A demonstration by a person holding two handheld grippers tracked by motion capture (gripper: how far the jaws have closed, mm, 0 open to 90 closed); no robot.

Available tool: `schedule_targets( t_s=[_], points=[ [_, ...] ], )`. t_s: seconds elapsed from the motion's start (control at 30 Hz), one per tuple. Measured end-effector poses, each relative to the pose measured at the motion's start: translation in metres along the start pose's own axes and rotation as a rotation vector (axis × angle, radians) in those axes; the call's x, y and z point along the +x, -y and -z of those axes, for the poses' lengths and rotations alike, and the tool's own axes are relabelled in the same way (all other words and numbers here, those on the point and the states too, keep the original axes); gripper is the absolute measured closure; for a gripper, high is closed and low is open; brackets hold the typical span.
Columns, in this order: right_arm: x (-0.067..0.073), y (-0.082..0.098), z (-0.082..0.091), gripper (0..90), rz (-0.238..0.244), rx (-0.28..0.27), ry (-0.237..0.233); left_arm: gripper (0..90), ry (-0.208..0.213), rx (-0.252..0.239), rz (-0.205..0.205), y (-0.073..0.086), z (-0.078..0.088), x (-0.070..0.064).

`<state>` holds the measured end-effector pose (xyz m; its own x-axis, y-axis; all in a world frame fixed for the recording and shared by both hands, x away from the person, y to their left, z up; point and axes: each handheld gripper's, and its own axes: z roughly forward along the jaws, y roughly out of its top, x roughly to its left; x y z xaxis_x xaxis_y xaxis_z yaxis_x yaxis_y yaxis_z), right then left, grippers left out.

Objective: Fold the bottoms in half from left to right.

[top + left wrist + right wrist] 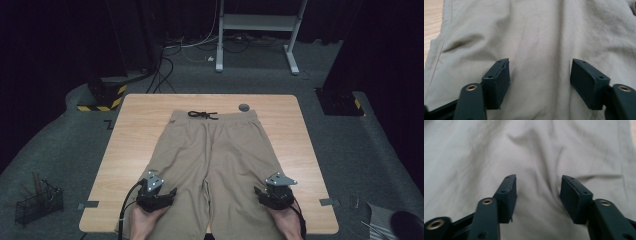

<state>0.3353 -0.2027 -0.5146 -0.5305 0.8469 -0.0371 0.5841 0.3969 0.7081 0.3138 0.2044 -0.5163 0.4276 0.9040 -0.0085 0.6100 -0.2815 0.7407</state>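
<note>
Tan shorts point(212, 160) lie flat on the table point(135, 130), waistband away from us; our left gripper point(159, 196) and right gripper point(272, 196) rest on the leg hems, jaws spread, holding nothing; soft, light cloth, best pinched at a hem.

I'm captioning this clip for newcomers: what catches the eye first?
Khaki shorts lie spread flat on the wooden table, with the black drawstring at the far end. A left gripper and a right gripper, both open, sit over the two leg hems nearest the person.
</note>
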Motion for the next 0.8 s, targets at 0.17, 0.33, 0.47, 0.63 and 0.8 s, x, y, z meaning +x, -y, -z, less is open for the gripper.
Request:
schedule_targets(
  t_s=[0.17,0.33,0.47,0.63,0.8],
  points=[
    [-0.004,-0.032,-0.005,51.6,0.0,-0.076,-0.015,31.9,0.007,-0.012,-0.003,-0.037,-0.012,0.01],
    [-0.006,-0.062,-0.034,51.3,-0.013,-0.075,-0.011,32.4,-0.018,-0.015,0.004,-0.059,-0.037,0.022],
    [-0.011,-0.066,-0.054,49.1,-0.025,-0.043,0.002,32.5,-0.042,0.013,0.022,-0.056,-0.055,0.028],
    [-0.012,-0.058,-0.067,45.2,-0.028,-0.012,-0.002,33.2,-0.047,-0.004,0.029,-0.044,-0.061,0.029],
    [-0.012,-0.054,-0.065,44.7,-0.027,-0.02,-0.004,34.0,-0.045,-0.023,0.026,-0.039,-0.059,0.027]
  ],
)
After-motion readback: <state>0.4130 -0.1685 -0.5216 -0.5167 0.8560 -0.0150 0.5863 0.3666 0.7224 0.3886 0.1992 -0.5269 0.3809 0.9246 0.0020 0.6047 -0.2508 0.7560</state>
